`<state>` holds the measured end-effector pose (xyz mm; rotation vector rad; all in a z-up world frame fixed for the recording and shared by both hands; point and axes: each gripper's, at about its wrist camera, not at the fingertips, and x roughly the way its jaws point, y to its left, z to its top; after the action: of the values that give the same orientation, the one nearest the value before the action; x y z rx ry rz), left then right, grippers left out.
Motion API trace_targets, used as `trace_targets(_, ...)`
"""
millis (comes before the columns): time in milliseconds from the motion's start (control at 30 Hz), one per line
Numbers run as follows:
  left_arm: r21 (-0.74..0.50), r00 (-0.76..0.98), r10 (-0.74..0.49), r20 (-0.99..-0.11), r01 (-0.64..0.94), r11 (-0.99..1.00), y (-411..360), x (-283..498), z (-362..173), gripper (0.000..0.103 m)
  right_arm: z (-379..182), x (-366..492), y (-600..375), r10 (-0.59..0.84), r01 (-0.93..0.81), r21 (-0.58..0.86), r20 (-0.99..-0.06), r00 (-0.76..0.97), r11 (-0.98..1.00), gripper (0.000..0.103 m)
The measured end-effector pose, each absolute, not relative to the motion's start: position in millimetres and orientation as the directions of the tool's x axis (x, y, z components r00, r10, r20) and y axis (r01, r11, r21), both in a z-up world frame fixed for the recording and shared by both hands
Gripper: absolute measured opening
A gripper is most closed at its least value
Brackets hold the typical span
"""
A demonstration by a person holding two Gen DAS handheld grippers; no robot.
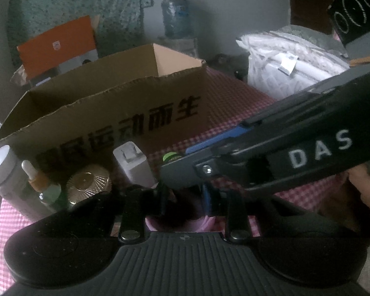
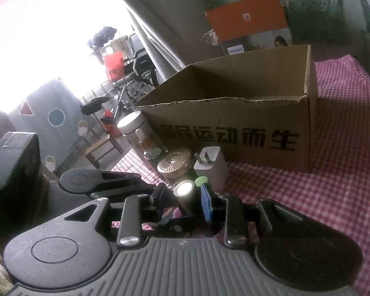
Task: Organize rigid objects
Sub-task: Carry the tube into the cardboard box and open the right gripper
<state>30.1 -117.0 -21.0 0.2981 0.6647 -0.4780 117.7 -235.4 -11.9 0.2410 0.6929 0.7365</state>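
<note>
Just in front of the cardboard box [image 2: 234, 133], above the checked cloth [image 2: 308, 209], a small dark tube [image 2: 184, 189] with a shiny metal cap sat between the fingers of the right tongs [image 2: 182, 197]. Those tongs stood narrow around it and seemed to hold it, cap toward the camera. The left tongs [image 1: 183, 197] were narrow too, reaching in at the same spot with something dark between their fingers; whether their pads pressed on it could not be told.

The tube looked light and stiff, so it should not have given under a squeeze. Its round, smooth body and polished cap probably made it slippery, apt to roll or twist out of flat pads. A hold across the middle of the dark body, away from the cap, looked safest, with the pads square to its sides.

Beside it on the cloth stood a white charger [image 2: 211, 166], a round gold case [image 2: 175, 164], a dropper bottle [image 2: 144, 140] and a white jar [image 2: 133, 125], all close to the box wall. The dropper bottle looked like glass and likely wanted a gentler grip. Nothing could be seen inside the box from these views.
</note>
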Motion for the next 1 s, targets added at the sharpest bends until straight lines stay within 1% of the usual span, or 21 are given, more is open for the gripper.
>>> trace_targets(167, 0.11, 0.677, -0.324, -0.661, 0.515, 0.85, -117.6, 30.8, -25.4, 0.026, -19.8, 123.9, -232.0, 0.684, -0.525, 0.439, -0.505, 0.527, 0.729, 0.031)
trace_targets(300, 0.111, 0.68, -0.322, -0.658, 0.511, 0.853, -117.7, 30.6, -24.0, 0.025, -20.2, 123.6, -231.8, 0.682, -0.522, 0.439, -0.497, 0.537, 0.731, 0.03)
trace_targets(467, 0.128, 0.708, -0.314, -0.632, 0.496, 0.859, -112.6, 22.4, -14.0, 0.022, -8.8, 117.2, -231.3, 0.676, -0.53, 0.42, -0.476, 0.563, 0.737, 0.026)
trace_targets(600, 0.118, 0.726, -0.317, -0.61, 0.479, 0.87, -105.1, 14.8, -3.4, 0.021, 2.3, 110.0, -229.2, 0.676, -0.538, 0.41, -0.456, 0.578, 0.736, 0.025)
trace_targets(800, 0.122, 0.776, -0.313, -0.547, 0.444, 0.888, -95.6, 7.6, 25.0, 0.021, 32.6, 103.5, -220.5, 0.682, -0.562, 0.386, -0.42, 0.599, 0.732, 0.025)
trace_targets(1000, 0.091, 0.851, -0.268, -0.451, 0.343, 0.935, -79.7, 28.6, 75.5, 0.021, 94.4, 127.4, -200.2, 0.702, -0.617, 0.336, -0.374, 0.606, 0.711, 0.025)
